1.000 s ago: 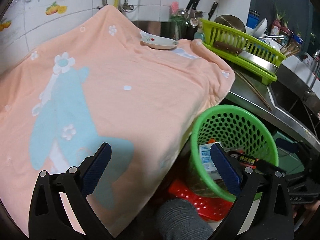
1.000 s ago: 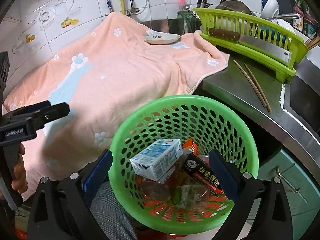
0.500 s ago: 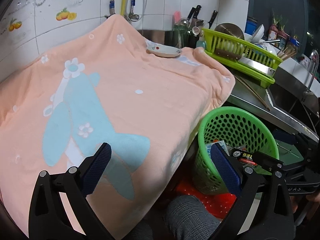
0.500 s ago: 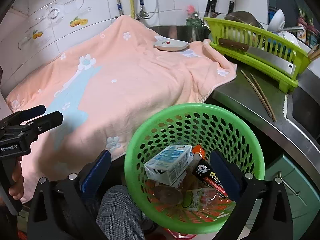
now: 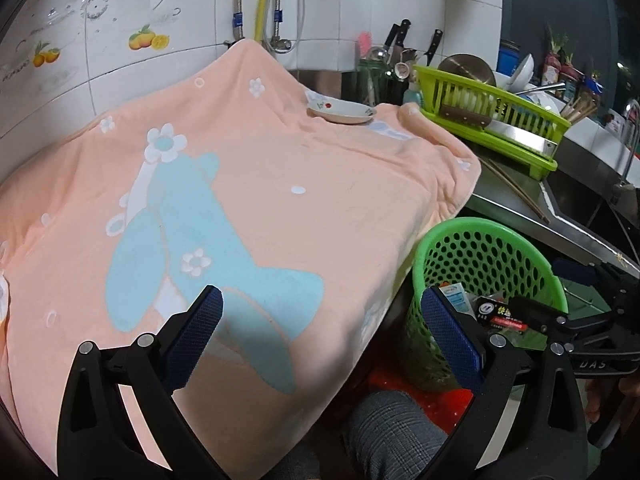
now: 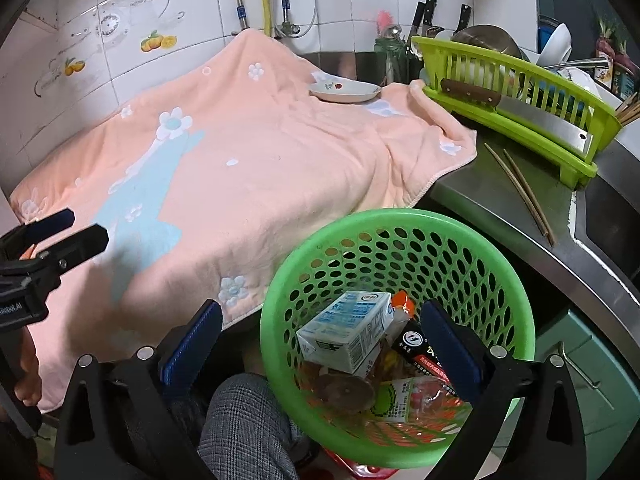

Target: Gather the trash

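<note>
A green perforated basket (image 6: 400, 236) stands on the floor beside the counter and holds trash: a white and blue carton (image 6: 348, 332), a black packet (image 6: 420, 350) and other wrappers. It also shows in the left wrist view (image 5: 480, 236). My right gripper (image 6: 320, 340) is open and empty above the basket's near rim. My left gripper (image 5: 320, 332) is open and empty above the front edge of a peach towel (image 5: 240, 200). The left gripper also shows at the left of the right wrist view (image 6: 52, 236).
The peach towel (image 6: 260, 160) with a blue pattern covers the counter. A small white dish (image 6: 344, 92) sits at its far end. A green dish rack (image 6: 512, 100) with a cleaver and chopsticks (image 6: 520, 188) lie on the steel counter at the right. My knee (image 6: 248, 424) is below.
Both grippers have pulled back and up. The basket has slid lower and to the right in both views. Both stay open and empty.
</note>
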Available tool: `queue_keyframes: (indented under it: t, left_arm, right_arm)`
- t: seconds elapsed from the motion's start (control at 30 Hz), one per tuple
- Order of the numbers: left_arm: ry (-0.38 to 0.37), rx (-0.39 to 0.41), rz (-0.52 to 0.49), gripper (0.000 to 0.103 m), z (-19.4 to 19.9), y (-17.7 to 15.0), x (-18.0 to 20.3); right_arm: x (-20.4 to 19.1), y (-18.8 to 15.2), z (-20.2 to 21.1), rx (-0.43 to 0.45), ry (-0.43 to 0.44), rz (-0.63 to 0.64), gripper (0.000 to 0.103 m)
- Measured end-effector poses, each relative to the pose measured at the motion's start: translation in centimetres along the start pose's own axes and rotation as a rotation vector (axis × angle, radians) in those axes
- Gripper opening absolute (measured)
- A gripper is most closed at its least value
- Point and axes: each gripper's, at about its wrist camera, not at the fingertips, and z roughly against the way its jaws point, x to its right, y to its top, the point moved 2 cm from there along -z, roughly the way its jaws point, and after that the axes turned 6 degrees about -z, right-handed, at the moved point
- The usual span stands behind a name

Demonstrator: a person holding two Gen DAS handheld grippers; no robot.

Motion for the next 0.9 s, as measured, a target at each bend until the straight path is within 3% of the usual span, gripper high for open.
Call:
queue_keyframes:
  t: [0.9]
  left_arm:
    - [0.008,0.010,0.006,0.098,0.26,-0.19,-0.26]
  right_arm:
    - [-1.03,0.52,0.45,0.023,-0.015,0.026,0.096]
